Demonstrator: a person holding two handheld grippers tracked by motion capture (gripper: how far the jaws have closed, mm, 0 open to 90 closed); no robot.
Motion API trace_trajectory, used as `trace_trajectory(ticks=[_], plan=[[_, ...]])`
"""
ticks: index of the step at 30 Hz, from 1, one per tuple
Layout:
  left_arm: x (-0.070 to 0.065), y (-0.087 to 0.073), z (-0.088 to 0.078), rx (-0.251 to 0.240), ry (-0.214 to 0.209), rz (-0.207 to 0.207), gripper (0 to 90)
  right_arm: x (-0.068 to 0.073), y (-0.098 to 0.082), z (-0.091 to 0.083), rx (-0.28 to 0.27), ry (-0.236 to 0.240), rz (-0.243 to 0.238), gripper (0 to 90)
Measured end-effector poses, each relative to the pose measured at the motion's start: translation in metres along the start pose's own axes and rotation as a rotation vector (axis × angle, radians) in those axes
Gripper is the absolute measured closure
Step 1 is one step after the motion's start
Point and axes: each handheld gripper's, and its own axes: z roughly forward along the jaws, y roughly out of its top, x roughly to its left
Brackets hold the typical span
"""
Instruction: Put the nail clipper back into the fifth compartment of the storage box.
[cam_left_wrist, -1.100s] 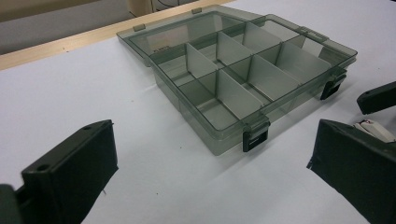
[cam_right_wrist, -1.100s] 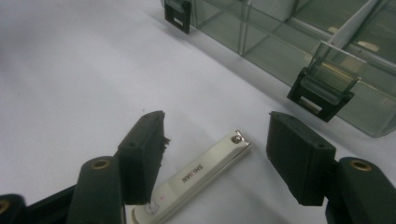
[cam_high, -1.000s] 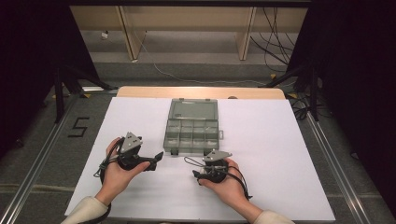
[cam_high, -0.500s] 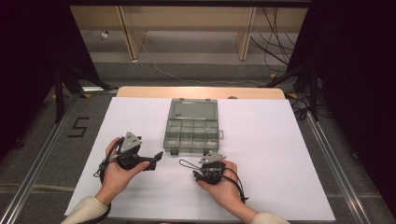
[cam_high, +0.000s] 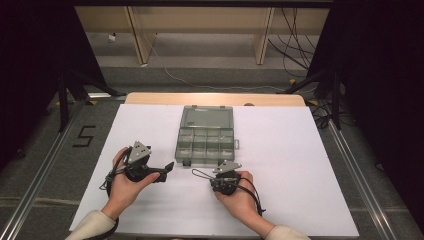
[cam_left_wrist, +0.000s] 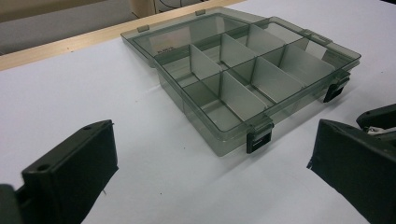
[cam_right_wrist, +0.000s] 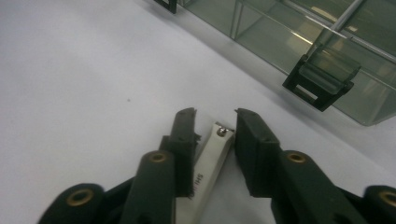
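The nail clipper (cam_right_wrist: 212, 163) lies between our right gripper's (cam_right_wrist: 215, 116) just-closing jaws, near the organizer box (cam_high: 206, 137); our left gripper (cam_high: 162, 170) stands open.

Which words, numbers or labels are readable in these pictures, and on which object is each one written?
"5": black numeral on the floor, left of the table.
Dark print on the nail clipper between the right tongs: too blurred to read.
Small label inside the box lid: too small to read.
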Motion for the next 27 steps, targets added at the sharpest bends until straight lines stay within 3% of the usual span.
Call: trace_trajectory(ticks=[3, 5, 8, 10, 11, 13, 14, 17, 18, 19, 22, 24, 25, 27], plan=[[0.000, 0.000, 0.000, -0.001, 0.003, 0.003, 0.0, -0.005, 0.001, 0.001, -0.006, 0.004, -0.024, 77.7], [0.000, 0.000, 0.000, 0.000, 0.002, 0.000, 0.0, -0.005, 0.002, 0.000, 0.009, 0.021, 0.009, 77.7], [0.000, 0.000, 0.001, 0.000, 0.002, -0.002, 0.0, -0.006, 0.002, 0.000, 0.006, 0.024, 0.002, 77.7], [0.000, 0.000, 0.000, 0.000, 0.002, -0.001, 0.0, -0.006, 0.002, 0.002, -0.012, 0.024, 0.028, 77.8], [0.001, 0.000, 0.000, 0.000, 0.001, 0.006, 0.0, -0.008, 0.002, 0.001, 0.005, 0.032, 0.010, 77.8], [0.001, 0.000, 0.000, -0.001, 0.001, 0.005, 0.0, -0.009, 0.001, 0.003, -0.023, 0.030, 0.020, 77.8], [0.001, 0.000, 0.000, -0.001, 0.001, 0.004, 0.0, -0.009, 0.002, 0.000, 0.005, 0.050, 0.040, 77.8], [0.000, 0.000, 0.001, 0.000, 0.001, -0.002, 0.0, -0.011, 0.002, 0.002, -0.013, 0.052, 0.043, 77.9], [0.000, 0.000, 0.001, 0.000, 0.000, -0.001, 0.0, -0.012, 0.002, 0.000, 0.005, 0.065, 0.053, 77.8], [0.000, 0.000, 0.001, 0.000, 0.001, -0.001, 0.0, -0.013, 0.002, 0.002, -0.021, 0.062, 0.061, 77.8], [0.000, 0.000, 0.001, 0.000, 0.001, -0.005, 0.0, -0.014, 0.002, 0.001, -0.007, 0.073, 0.063, 77.9], [0.000, 0.000, 0.001, 0.000, 0.002, 0.002, 0.0, -0.015, 0.002, 0.002, -0.019, 0.067, 0.041, 77.9], [0.000, 0.000, 0.001, 0.000, 0.001, 0.001, 0.0, -0.014, 0.002, 0.001, -0.010, 0.076, 0.068, 77.9], [0.000, -0.001, 0.001, 0.001, 0.002, 0.001, 0.0, -0.014, 0.002, 0.001, -0.012, 0.079, 0.077, 77.9]])
